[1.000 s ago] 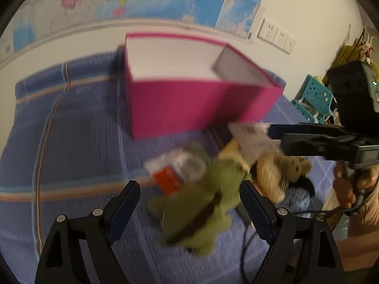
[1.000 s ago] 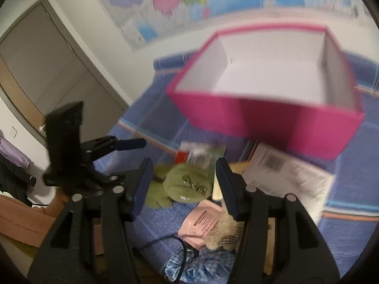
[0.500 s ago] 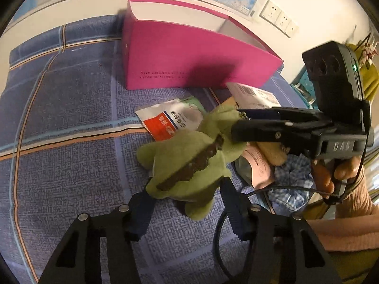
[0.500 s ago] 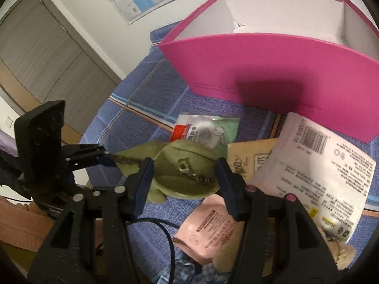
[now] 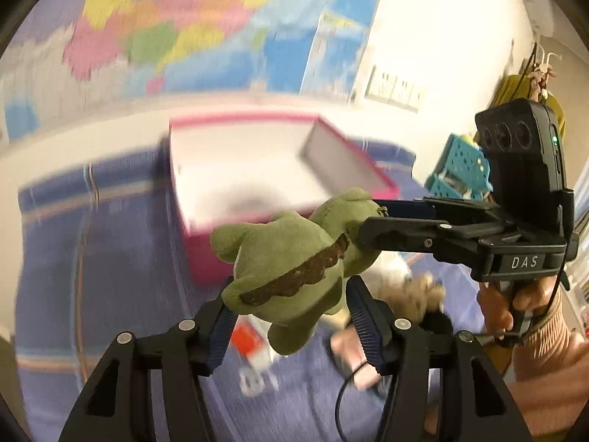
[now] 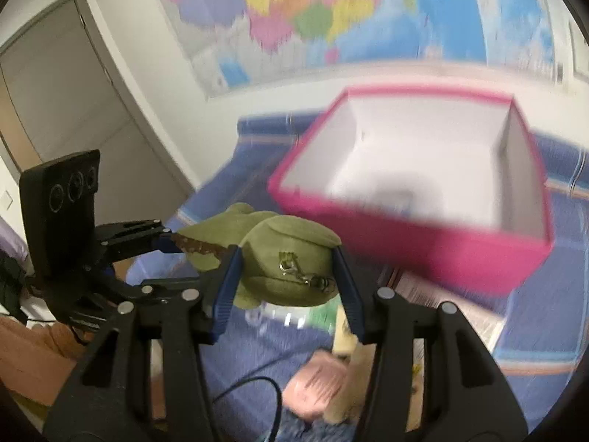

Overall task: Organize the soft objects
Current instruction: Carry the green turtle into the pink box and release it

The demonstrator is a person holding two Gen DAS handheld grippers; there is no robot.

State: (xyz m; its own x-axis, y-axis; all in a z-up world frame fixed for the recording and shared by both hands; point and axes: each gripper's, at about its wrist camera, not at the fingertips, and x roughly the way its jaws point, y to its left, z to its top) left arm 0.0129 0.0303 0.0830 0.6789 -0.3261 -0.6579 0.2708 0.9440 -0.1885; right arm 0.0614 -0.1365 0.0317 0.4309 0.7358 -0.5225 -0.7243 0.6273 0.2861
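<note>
Both my left gripper [image 5: 291, 316] and right gripper [image 6: 287, 287] clench the green plush dinosaur [image 5: 294, 269] aloft; next I carry it farther, over the open pink cardboard box [image 6: 423, 250], and release.

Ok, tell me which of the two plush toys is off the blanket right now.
The green plush, lifted with both grippers closed on it, left gripper and right gripper. The tan plush lies below on the blue blanket.

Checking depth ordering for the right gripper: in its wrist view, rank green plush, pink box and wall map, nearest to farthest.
1. Green plush: between the fingers of the right gripper, held.
2. Pink box: ahead, to the right, open.
3. Wall map: behind the box, up top.
</note>
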